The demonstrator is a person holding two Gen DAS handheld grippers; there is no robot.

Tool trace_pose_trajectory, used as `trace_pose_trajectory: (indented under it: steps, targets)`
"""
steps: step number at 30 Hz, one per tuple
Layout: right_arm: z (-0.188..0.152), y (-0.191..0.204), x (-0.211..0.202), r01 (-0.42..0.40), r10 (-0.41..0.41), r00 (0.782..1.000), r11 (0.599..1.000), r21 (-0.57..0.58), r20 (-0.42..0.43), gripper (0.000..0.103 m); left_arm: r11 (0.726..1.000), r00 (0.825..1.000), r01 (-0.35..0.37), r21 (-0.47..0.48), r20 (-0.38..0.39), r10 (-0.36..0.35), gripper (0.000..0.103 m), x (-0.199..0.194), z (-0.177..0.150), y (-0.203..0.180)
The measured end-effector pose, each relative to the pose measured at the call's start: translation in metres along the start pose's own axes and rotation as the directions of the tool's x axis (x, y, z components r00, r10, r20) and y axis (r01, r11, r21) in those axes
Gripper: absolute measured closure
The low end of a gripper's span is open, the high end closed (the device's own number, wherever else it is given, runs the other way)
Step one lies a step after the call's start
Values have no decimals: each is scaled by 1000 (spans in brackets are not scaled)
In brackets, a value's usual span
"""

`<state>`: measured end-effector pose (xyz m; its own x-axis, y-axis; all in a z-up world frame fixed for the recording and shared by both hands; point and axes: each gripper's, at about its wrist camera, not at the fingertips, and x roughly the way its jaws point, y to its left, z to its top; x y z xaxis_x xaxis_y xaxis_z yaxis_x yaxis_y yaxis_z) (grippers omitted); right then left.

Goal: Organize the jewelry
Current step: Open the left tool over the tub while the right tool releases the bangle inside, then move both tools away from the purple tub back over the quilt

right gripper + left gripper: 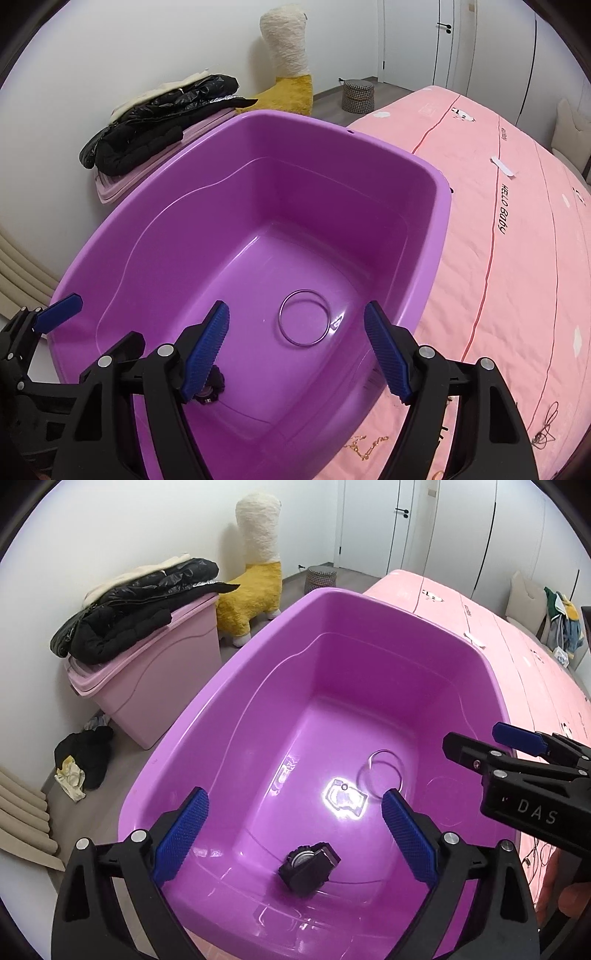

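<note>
Bright, even indoor light. A white glare patch sits on the purple tub's (258,709) floor in the left view. Fisheye bending and dark vignetting mark both pictures' edges; focus is sharp.

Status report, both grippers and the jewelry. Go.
Left gripper open, empty, above tub. Right gripper open, empty. Watch and bangle on tub floor. Chains on bedspread.

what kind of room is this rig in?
Most likely a bedroom: the purple tub sits on a bed with a pink quilted cover, a big plush alpaca stands by the wall, and jackets are piled on a storage bin.
</note>
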<state>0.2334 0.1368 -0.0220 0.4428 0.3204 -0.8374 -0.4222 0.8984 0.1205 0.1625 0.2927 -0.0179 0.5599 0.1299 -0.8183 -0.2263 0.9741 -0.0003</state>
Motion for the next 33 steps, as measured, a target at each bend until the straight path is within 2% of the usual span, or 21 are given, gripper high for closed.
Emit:
trace_pose_trajectory:
  steps: [18, 33]
  targets:
    - [-24, -4, -37, -17, 16, 999, 1000, 24, 37, 31, 1000, 1000, -10, -2, 22, 10, 10, -29, -14, -4]
    - [-78, -16, -71, -37, 31, 997, 995, 92, 66, 31, 1000, 1000, 4, 9, 26, -4, 10, -59, -40, -20]
